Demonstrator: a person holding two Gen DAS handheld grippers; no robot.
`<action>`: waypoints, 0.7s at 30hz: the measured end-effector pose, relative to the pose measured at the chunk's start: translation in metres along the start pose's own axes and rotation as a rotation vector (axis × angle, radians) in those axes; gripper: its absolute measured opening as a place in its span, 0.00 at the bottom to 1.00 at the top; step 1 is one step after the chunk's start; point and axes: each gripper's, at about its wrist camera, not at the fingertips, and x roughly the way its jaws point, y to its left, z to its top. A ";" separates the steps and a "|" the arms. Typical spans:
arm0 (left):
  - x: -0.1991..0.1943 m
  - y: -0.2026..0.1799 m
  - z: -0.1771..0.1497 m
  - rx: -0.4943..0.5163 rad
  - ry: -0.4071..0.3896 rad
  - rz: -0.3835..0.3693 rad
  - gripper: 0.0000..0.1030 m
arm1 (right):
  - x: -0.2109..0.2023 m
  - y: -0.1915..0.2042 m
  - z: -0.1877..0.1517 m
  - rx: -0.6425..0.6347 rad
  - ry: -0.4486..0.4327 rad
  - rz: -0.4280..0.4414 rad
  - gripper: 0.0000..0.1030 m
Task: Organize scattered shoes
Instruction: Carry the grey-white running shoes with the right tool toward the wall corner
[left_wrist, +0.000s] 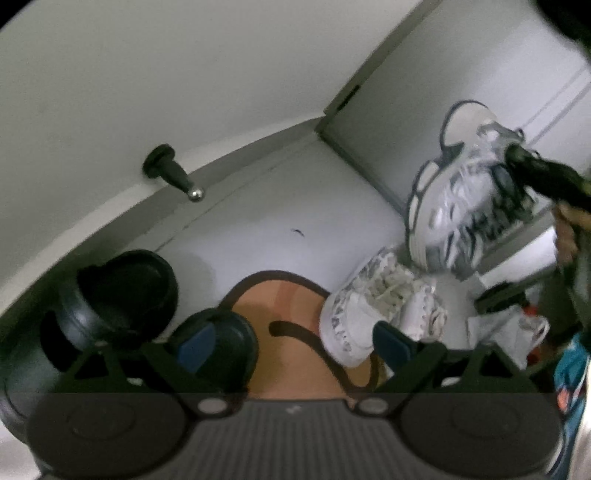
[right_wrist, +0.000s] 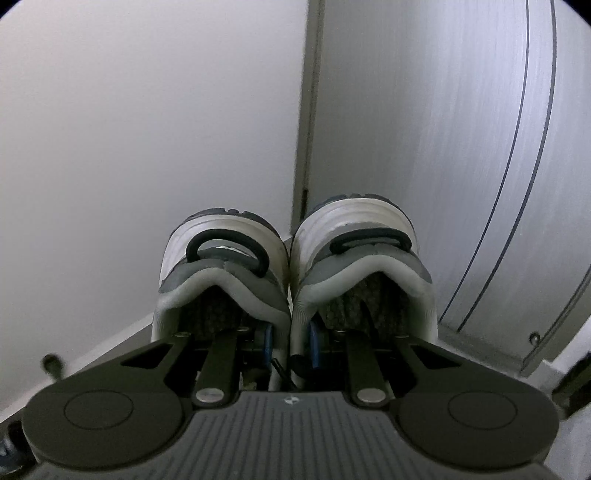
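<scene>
1. Claw states: the left claw (left_wrist: 293, 343) is spread wide with nothing between its pads, low over the orange mat (left_wrist: 295, 354).
2. Black slides (left_wrist: 118, 291) are found at the left of the floor (left_wrist: 280, 221), near its edge along the wall. They are judged light and stiff; the strap is the hold.
3. White patterned sneakers (left_wrist: 369, 310) lie at the mat's right edge, laces loose. Heel collars are preferred to the soft uppers.
4. The grey-and-white sneaker pair (right_wrist: 354, 221) is held off the floor, clamped by the right claw (right_wrist: 291, 343) across both inner heel collars. The padded collars may slip; swinging is to be avoided.
5. Open floor remains between the slides and the door frame (left_wrist: 332, 122). The door stopper (left_wrist: 173, 173) projects there.
</scene>
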 end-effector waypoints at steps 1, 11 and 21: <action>-0.002 0.002 -0.001 0.005 -0.005 0.011 0.91 | 0.010 -0.008 0.003 0.010 0.003 -0.007 0.21; -0.035 0.018 -0.005 -0.028 0.010 0.066 0.91 | 0.097 -0.061 0.018 -0.030 -0.009 -0.119 0.20; -0.024 0.017 0.004 -0.054 -0.008 0.057 0.91 | 0.170 -0.106 0.038 -0.090 -0.005 -0.142 0.20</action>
